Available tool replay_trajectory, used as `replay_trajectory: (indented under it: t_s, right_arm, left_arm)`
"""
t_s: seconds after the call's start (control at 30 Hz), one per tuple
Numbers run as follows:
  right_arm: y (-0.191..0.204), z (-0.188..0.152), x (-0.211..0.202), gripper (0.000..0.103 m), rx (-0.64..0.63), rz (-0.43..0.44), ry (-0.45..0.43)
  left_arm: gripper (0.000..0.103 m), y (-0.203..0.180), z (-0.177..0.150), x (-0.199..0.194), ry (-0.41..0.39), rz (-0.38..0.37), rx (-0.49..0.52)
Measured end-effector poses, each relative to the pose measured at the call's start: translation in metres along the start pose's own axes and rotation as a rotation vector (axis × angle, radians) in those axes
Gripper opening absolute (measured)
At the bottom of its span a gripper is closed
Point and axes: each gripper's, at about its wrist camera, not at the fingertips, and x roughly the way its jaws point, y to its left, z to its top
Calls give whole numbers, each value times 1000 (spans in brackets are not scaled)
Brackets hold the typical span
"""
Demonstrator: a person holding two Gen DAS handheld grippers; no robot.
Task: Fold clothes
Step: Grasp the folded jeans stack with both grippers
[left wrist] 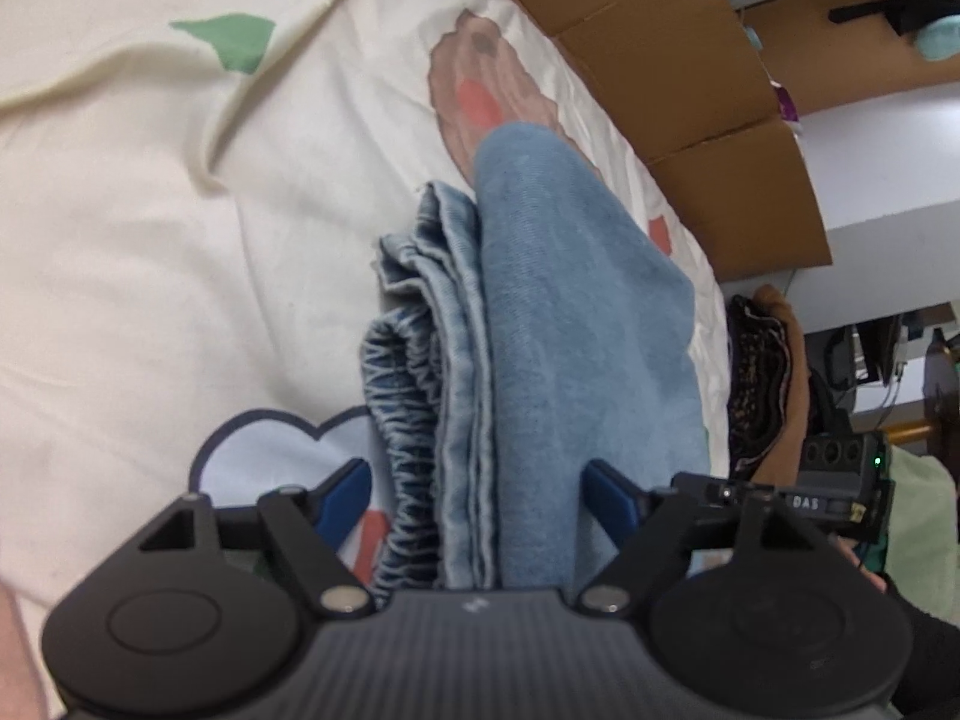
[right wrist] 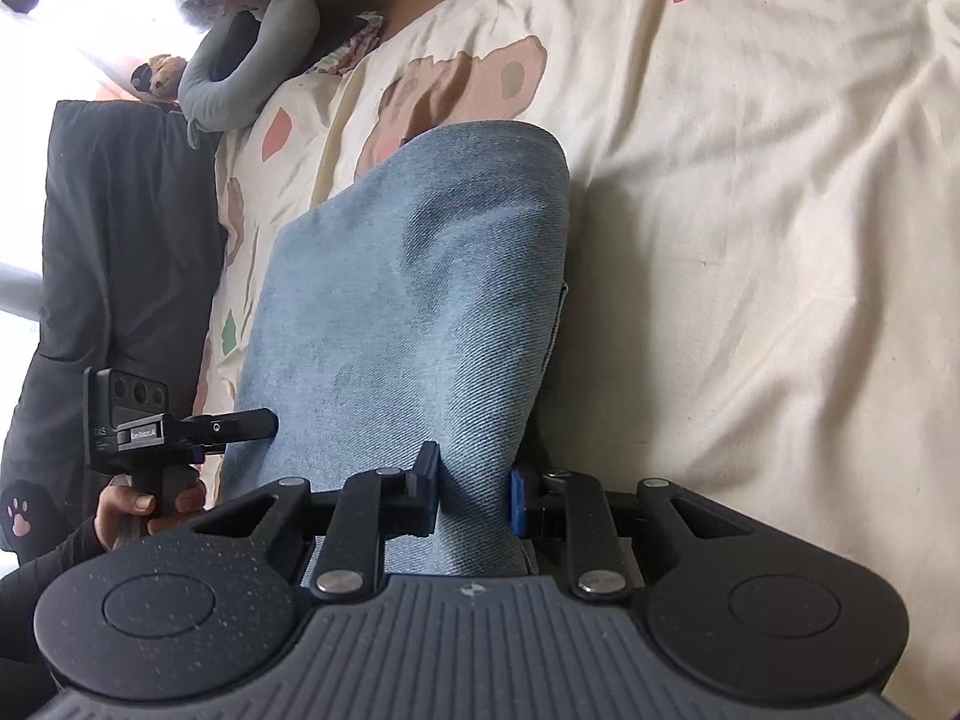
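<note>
A pair of light blue jeans (left wrist: 540,312) lies folded in a thick bundle on the cream printed bedsheet (left wrist: 150,240), its gathered waistband (left wrist: 402,420) on the left. My left gripper (left wrist: 477,504) stands wide open with the bundle between its blue pads (left wrist: 609,507); a sliver of sheet shows beside the left pad. In the right wrist view the folded denim (right wrist: 408,300) runs away from me, and my right gripper (right wrist: 474,495) is shut on its near edge. The left gripper (right wrist: 240,423), held by a hand (right wrist: 138,504), sits at the jeans' left side.
Cardboard boxes (left wrist: 690,90) line the bed's far edge. A grey neck pillow (right wrist: 240,66) and a stuffed toy lie at the head of the bed. A dark garment (right wrist: 120,240) hangs along the bed's side. Open sheet (right wrist: 780,240) spreads to the right.
</note>
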Motion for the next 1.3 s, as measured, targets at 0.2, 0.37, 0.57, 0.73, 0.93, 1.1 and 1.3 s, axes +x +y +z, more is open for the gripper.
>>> replay_trajectory:
  t_s: [0.2,0.37,0.57,0.73,0.93,1.1,1.3]
  right_arm:
    - [-2,-1,1,30,-9,18,-11]
    - [-8,-1,8,36,20,60,-22]
    - [-22,-5,19,38,70,127,-17]
    - [-27,-5,27,39,95,153,5]
    - [-8,-1,26,29,-15,95,2]
    - [5,-4,15,23,-17,93,-21]
    - [24,0,5,22,-48,70,-21]
  left_arm:
    - [66,3,1,5,18,-75,-4]
    - [63,6,3,4,39,-89,-6]
    - [63,1,4,7,60,-72,0]
    - [63,3,1,7,48,-78,-25]
    - [50,-9,-3,1,16,-56,5]
    - [47,-12,-5,-10,2,-57,-9]
    - [45,-22,-11,-22,-20,-67,-21]
